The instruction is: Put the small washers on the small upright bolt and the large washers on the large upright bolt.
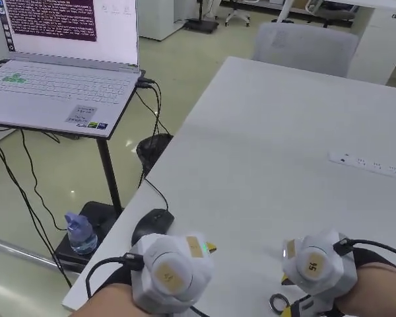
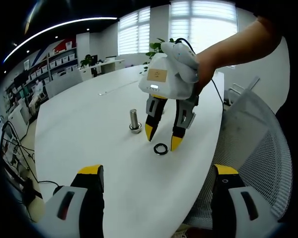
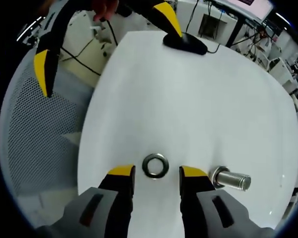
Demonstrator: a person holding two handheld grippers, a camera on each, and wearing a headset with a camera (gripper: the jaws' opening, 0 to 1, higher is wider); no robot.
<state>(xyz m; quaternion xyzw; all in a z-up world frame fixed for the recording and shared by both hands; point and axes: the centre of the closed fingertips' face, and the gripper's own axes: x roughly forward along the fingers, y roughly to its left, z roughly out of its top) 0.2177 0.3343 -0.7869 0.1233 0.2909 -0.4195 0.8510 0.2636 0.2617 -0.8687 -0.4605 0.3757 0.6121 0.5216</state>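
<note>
Left tool (image 2: 157, 170): jaws wide, nothing between them, facing across the surface (image 2: 79, 129).
Right tool (image 2: 162, 138): pointing down, jaws narrowly apart, tips either side of the washer, with a gap on each side.
Washer (image 3: 155, 165): flat on the surface, not gripped.
Bolt (image 2: 134, 120): upright, just beside the washer.
Mouse (image 1: 152, 226): at the surface edge, near the left tool.

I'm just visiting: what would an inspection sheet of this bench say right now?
Surface: white table, clean.
Job's things: one washer flat beside an upright bolt.
Clutter: mouse, power strip.
Grippers: right gripper open, tips straddling the washer; left gripper open, holding nothing.
Cables: black leads hang from the laptop.
Surroundings: chair, water bottle by the stand's foot.
</note>
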